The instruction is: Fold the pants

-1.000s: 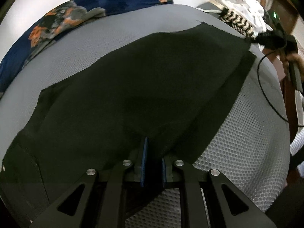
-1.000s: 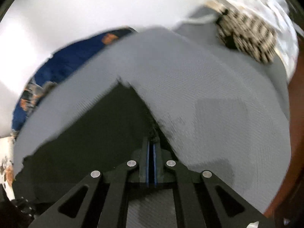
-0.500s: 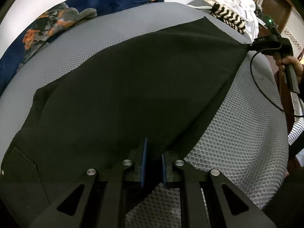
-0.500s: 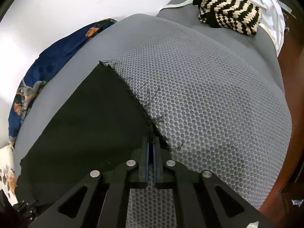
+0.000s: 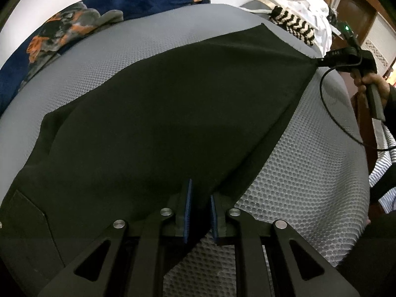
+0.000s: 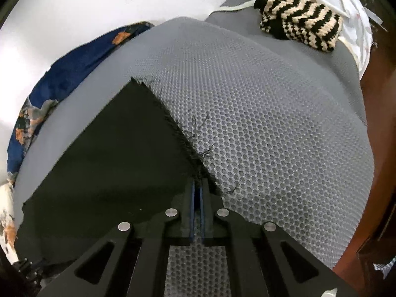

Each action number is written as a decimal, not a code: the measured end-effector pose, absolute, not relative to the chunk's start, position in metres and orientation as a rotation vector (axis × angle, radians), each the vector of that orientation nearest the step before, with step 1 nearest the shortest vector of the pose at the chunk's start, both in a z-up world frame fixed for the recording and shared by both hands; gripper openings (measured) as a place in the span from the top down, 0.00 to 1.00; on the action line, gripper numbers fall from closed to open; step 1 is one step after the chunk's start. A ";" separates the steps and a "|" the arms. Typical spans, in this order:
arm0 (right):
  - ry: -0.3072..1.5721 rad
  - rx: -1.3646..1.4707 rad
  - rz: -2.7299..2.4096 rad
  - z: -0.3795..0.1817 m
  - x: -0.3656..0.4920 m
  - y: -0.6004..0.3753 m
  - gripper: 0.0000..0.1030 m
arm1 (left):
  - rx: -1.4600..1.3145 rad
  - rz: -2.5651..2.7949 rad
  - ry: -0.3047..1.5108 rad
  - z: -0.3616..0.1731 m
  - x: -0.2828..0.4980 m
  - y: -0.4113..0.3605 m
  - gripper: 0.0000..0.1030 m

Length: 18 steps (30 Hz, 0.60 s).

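Left gripper (image 5: 200, 206) and right gripper (image 6: 197, 193) are each pinching black pants (image 5: 160, 123), holding them taut over grey mat (image 6: 272, 128).

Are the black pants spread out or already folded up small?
Spread out: the black pants lie wide over the grey mat, stretched between the left tool and right tool.

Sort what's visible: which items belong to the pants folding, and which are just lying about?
In use: black fabric pants, left gripper, right gripper, grey honeycomb-mesh mattress.
Lying about: black-and-cream zigzag knit item, navy floral blanket, white crumpled cloth.
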State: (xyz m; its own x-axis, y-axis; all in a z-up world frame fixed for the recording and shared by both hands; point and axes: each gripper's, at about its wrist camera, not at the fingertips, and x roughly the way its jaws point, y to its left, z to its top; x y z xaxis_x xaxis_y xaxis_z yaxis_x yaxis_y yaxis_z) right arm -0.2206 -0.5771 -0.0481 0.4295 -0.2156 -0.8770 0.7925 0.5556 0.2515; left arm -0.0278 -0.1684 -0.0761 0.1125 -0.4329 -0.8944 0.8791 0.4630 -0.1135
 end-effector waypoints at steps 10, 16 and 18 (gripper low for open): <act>0.942 0.726 -0.802 -0.055 -0.233 -0.582 1.00 | 0.533 -1.067 1.050 -0.077 -0.031 -0.165 0.90; 0.940 0.773 -0.826 -0.049 -0.235 -0.586 0.86 | 0.580 -1.055 1.046 -0.077 -0.034 -0.168 0.84; 0.946 0.715 -0.837 -0.037 -0.226 -0.581 0.85 | 0.574 -1.083 1.059 -0.070 -0.034 -0.166 0.65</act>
State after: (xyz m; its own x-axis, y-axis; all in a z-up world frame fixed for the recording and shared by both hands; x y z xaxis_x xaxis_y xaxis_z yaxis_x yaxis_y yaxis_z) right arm -0.2257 -0.5807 -0.0375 0.3332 -0.2896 -0.8973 0.8553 0.4934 0.1584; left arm -0.0337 -0.1662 -0.0698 0.0828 -0.4244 -0.9017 0.9108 0.3993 -0.1043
